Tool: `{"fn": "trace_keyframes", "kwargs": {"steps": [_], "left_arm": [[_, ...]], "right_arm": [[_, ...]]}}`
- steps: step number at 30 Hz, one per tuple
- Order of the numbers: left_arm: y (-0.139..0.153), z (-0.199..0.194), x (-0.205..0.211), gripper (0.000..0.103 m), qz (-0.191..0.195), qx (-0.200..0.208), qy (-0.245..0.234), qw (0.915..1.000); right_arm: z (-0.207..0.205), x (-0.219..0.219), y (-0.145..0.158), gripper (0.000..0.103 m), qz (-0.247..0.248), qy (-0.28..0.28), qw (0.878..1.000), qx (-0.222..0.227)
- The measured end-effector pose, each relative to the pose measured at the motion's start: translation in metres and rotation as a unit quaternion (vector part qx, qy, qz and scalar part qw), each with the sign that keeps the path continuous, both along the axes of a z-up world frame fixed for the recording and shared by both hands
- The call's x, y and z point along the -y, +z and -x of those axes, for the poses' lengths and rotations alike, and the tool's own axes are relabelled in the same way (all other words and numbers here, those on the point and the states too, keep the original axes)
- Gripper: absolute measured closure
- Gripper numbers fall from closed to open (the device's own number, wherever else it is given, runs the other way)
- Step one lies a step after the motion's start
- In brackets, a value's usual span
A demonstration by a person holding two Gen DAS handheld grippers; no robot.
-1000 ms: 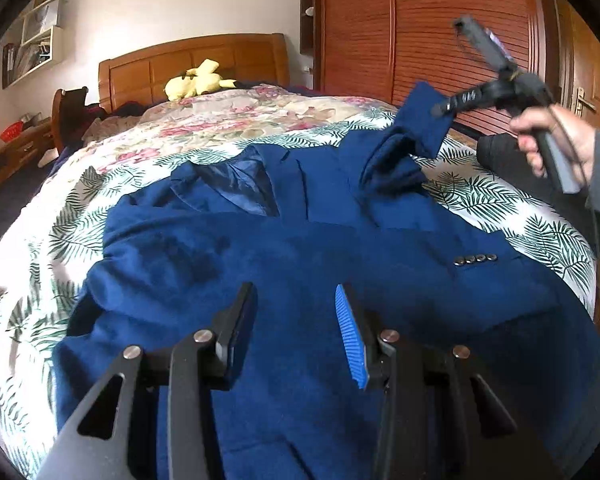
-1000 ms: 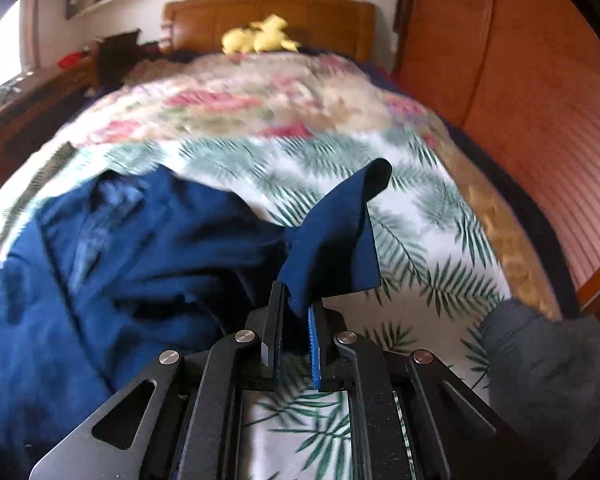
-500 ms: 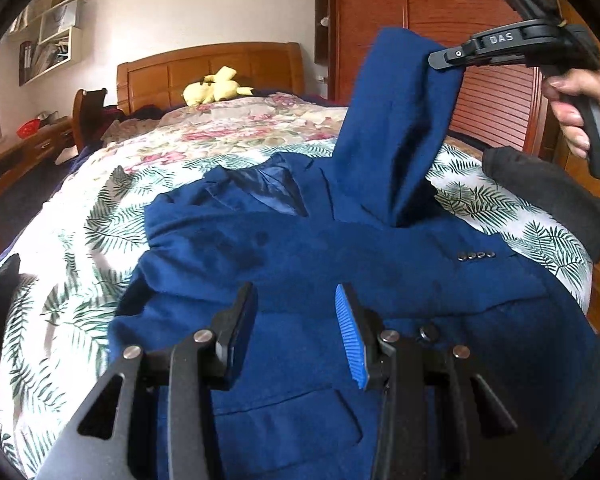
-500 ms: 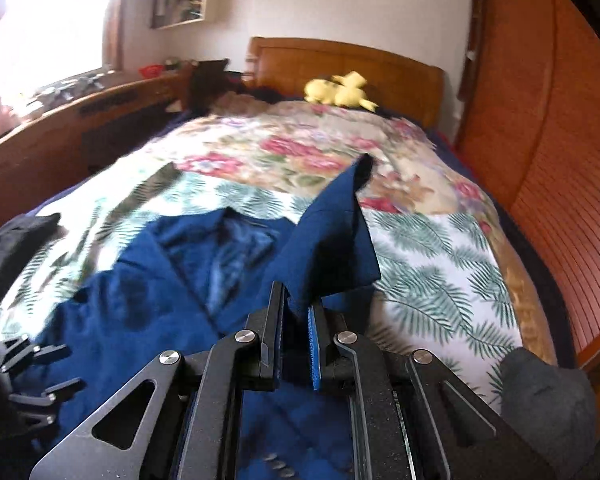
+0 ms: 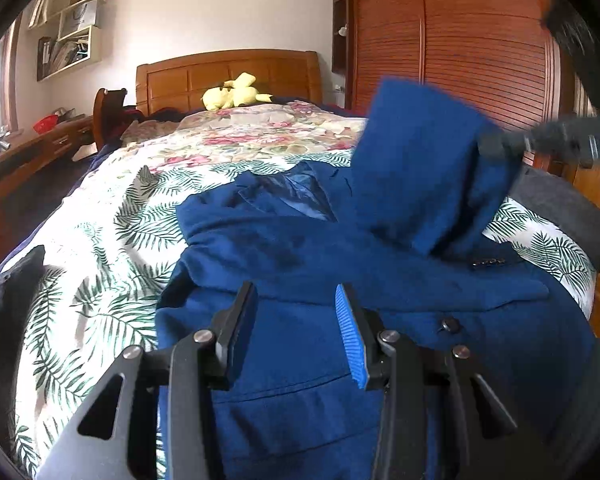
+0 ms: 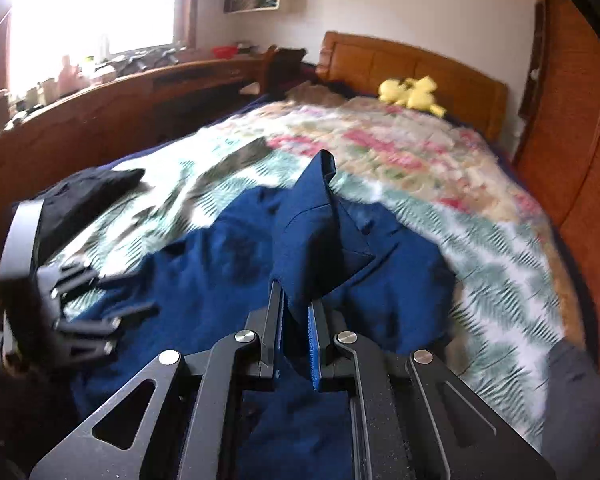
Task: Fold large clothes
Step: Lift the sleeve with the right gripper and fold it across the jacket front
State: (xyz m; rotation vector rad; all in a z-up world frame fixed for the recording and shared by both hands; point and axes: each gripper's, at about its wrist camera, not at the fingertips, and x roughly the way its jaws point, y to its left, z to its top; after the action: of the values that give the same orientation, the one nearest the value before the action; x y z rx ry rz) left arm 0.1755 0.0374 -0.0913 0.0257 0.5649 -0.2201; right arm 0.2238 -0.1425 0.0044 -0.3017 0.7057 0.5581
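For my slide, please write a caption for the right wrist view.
Right gripper lifts the sleeve of a blue jacket over the bed.

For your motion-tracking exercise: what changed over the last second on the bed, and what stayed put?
The right gripper, shut on the blue jacket's sleeve, lifted it off the leaf-print bedspread and carried it over the jacket's body. Unchanged: left gripper open and empty, yellow plush toy by the headboard.

Blue jacket [image 5: 300,264] flat, sleeve [image 5: 424,168] lifted
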Motion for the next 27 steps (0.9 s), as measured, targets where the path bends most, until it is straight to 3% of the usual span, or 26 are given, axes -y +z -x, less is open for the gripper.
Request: {"fn": "trace_keyframes", "kwargs": {"steps": [8, 18, 27], "left_arm": [[0.001, 0.002, -0.009, 0.064, 0.000, 0.004, 0.011, 0.9999], [0.004, 0.001, -0.018, 0.064, 0.008, 0.007, 0.024, 0.9996], [0.005, 0.002, -0.028, 0.064, 0.014, 0.008, 0.032, 0.9994]], "right_arm": [[0.013, 0.002, -0.057, 0.095, -0.018, 0.005, 0.998, -0.058], [0.033, -0.007, -0.061, 0.090, -0.030, 0.015, 0.998, -0.061], [0.059, -0.017, -0.056, 0.067, -0.033, 0.035, 0.997, -0.057]]}}
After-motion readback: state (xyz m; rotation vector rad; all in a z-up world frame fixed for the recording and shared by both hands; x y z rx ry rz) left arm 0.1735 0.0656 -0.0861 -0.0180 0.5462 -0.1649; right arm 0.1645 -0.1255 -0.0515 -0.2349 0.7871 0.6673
